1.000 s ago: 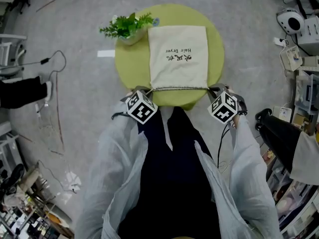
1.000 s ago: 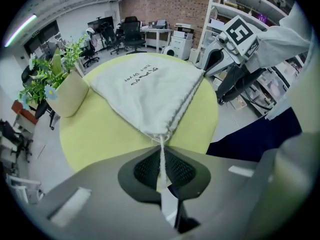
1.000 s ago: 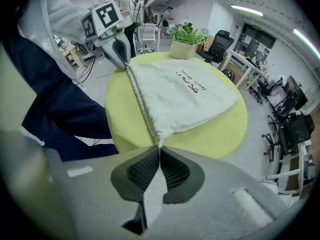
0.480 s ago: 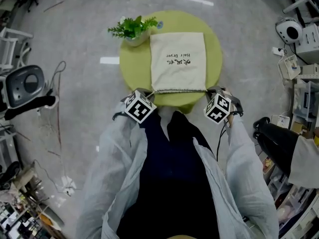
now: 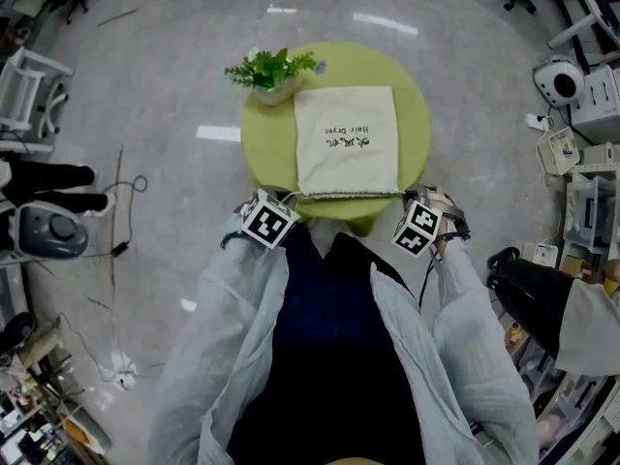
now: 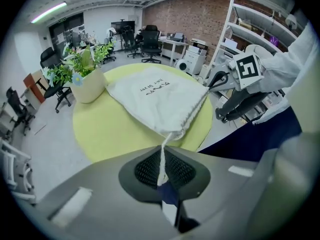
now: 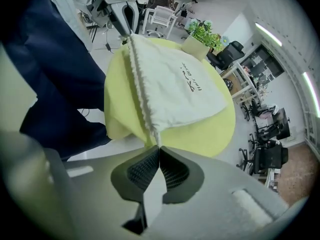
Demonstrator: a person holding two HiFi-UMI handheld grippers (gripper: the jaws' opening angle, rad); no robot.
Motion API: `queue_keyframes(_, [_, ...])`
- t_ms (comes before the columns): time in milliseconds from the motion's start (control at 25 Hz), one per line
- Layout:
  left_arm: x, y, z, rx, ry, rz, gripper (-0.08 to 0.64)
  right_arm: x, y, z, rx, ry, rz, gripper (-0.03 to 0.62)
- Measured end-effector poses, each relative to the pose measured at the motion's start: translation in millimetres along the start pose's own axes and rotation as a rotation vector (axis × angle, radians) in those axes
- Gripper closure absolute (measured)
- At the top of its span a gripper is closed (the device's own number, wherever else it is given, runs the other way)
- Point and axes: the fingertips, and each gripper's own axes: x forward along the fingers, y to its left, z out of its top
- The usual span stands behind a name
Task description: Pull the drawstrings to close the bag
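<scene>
A white drawstring bag (image 5: 347, 141) with dark print lies flat on a round yellow-green table (image 5: 262, 139), its gathered mouth toward me. My left gripper (image 5: 288, 200) is at the mouth's left corner, shut on the left drawstring (image 6: 162, 156), which runs taut from the bag (image 6: 155, 96) in between the pads of the left gripper (image 6: 162, 178). My right gripper (image 5: 414, 199) is at the right corner. In the right gripper view the right gripper (image 7: 159, 159) is shut on the right drawstring (image 7: 155, 138), just below the bag (image 7: 175, 84). Each gripper view shows the other gripper across the mouth.
A potted green plant (image 5: 273, 70) stands on the table's far left, beside the bag. White devices (image 5: 565, 42) and shelving crowd the floor at the right. A cable (image 5: 116, 211) and a grey device (image 5: 53, 229) lie on the floor at the left.
Both grippers keep their hold at the bag's near corners and have rolled slightly. The head view has shifted, so the table now sits lower in the picture.
</scene>
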Motion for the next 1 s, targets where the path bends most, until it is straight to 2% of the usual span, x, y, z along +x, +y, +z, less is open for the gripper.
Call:
queue_keyframes(120, [1, 2, -2, 0.046, 0.018, 0.016, 0.54, -3, -3, -4, -0.014, 0.016, -0.022, 0.582])
queue_keyframes(360, [2, 6, -21, 0.051, 0.106, 0.011, 0.54, -7, -4, -8, -0.016, 0.031, -0.038, 0.583])
queue_keyframes(600, [-3, 17, -12, 0.101, 0.103, 0.04, 0.54, -14, -11, -14, -0.008, 0.034, -0.05, 0.583])
queue_keyframes(1000, [-2, 23, -20, 0.142, 0.128, 0.094, 0.54, -14, -15, -28, -0.057, 0.067, -0.097, 0.584])
